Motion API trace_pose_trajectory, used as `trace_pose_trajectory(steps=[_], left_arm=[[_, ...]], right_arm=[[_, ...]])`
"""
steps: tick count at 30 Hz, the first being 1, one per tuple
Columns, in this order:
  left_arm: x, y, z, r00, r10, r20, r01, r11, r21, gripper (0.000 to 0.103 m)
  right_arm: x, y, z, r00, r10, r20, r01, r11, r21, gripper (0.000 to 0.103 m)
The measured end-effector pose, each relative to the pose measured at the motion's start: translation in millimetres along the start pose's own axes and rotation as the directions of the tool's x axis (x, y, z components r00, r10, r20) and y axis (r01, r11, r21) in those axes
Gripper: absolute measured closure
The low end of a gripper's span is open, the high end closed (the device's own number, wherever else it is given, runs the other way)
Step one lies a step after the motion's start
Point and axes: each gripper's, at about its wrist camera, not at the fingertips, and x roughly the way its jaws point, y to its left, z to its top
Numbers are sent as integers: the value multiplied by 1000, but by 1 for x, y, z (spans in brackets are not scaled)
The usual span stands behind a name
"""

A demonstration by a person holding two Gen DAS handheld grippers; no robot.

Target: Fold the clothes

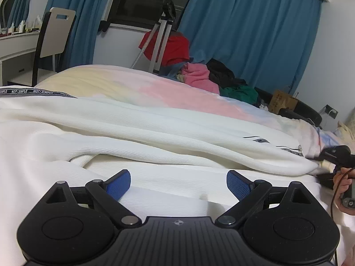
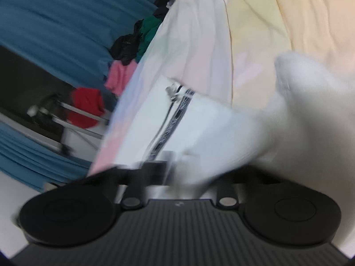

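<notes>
A white ribbed zip-up garment (image 1: 133,128) with black lettered trim lies spread over the pastel bed cover (image 1: 168,88). My left gripper (image 1: 178,178) hovers just above a fold of it, open, its blue pads (image 1: 119,182) wide apart with nothing pinched between them. In the blurred right wrist view, my right gripper (image 2: 173,168) is shut on the white garment (image 2: 210,122) near its zipper (image 2: 175,115), and cloth bunches up over the jaws. The right gripper (image 1: 335,153) and the hand holding it also show at the garment's right end in the left wrist view.
A heap of other clothes (image 1: 199,75), pink, black, green and red, sits at the bed's far side by a tripod (image 1: 162,33). Blue curtains (image 1: 255,33) hang behind. A chair (image 1: 55,35) and a desk stand at left, and a cardboard box (image 1: 281,102) at far right.
</notes>
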Motion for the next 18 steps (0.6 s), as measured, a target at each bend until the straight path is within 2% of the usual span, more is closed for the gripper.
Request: trace_pose_trajectory(steps=[5,10,13,18], left_arm=[[-2,0,0,1000,-7,13,7,1000,7,8],[-5,0,4,999,-29,36,29,1000,4,8],[-8,1,6,998,-40,48,40,999,-2,8],[-6,0,7,999,-36,37,37,999,-9,8]], right_arm=[[-16,13,9,995,-37,88,39,999,-22,93],[-29,4,26,976,-106,192,109,994,-2,93],[-20,-18,30,967,-177,182,186,982,-31,93],[-15,-14,22,962,-204,179,228,966,-125,91]])
